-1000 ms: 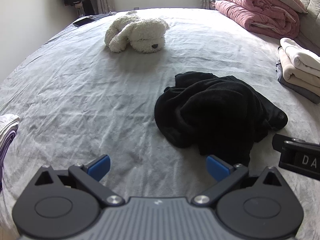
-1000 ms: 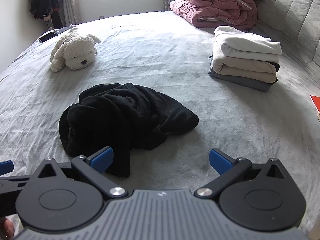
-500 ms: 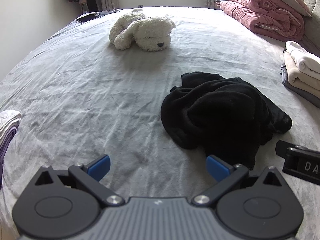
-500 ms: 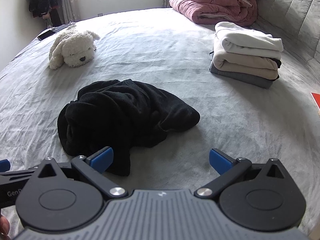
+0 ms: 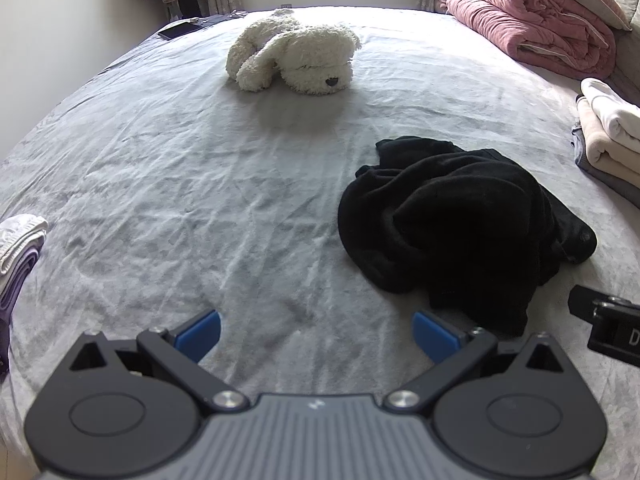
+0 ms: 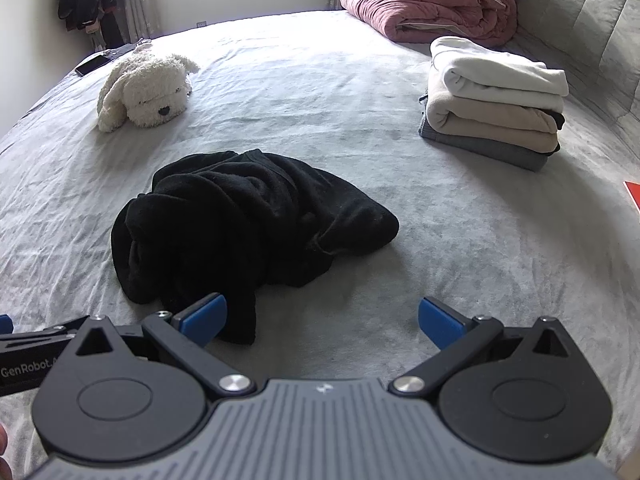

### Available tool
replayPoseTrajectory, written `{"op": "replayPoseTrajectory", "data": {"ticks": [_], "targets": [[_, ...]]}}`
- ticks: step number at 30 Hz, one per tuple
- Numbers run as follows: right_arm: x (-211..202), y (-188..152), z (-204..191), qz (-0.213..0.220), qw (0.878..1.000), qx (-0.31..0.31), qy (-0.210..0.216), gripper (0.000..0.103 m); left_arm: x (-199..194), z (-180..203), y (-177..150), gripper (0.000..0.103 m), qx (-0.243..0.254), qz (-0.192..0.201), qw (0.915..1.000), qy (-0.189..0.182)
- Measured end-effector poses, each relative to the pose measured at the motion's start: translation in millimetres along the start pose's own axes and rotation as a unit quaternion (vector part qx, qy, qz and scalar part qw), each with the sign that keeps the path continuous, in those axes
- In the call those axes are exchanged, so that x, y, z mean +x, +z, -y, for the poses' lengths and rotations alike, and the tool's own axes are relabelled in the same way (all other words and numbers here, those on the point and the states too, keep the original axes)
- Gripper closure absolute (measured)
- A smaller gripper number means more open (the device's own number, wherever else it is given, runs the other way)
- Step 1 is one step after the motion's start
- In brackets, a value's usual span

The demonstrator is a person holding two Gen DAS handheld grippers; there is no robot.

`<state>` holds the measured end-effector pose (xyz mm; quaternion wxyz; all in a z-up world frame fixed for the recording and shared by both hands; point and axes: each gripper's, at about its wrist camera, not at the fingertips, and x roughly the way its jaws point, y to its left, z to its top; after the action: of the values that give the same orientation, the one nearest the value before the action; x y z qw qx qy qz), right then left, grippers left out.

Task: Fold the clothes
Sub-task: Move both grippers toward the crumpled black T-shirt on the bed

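Both claws spread wide and empty: right gripper [image 6: 322, 318] is nearer, its left pad right by the black garment [image 6: 248, 224] hem (left gripper [image 5: 316, 332] has it off right), crumpled mid-bed, lying left-right

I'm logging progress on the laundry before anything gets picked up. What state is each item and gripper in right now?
Black fleece garment: crumpled heap on the grey bedsheet, not folded, not gripped.
Stack of white, beige and grey clothes: folded, piled neatly.
Pink quilt: rolled up by the headboard.
White plush dog: lying flat.
Left gripper: open, empty.
Right gripper: open, empty.
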<state>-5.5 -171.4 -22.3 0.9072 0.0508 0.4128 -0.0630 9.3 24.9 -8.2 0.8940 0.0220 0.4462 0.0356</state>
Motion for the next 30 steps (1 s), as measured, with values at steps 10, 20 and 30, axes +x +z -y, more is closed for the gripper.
{"op": "replayPoseTrajectory", "data": {"ticks": [10,20,30], "targets": [[14.4,0.6,-6.2,-0.020,1.000,-0.005,0.001,0.000,6.3,-6.5,-0.3,0.001,-0.008,-0.016,0.9998,0.003],[20.0,12.8,-6.7,-0.011,1.000,-0.024,-0.004,0.000,13.7,0.2,4.7,0.001,-0.007,-0.026,0.9996,0.011],[41.6,28.2,-10.2,-0.024,0.999,-0.045,0.007,0.000,33.8,7.9,31.7,0.001,-0.013,-0.032,0.9994,0.007]]}}
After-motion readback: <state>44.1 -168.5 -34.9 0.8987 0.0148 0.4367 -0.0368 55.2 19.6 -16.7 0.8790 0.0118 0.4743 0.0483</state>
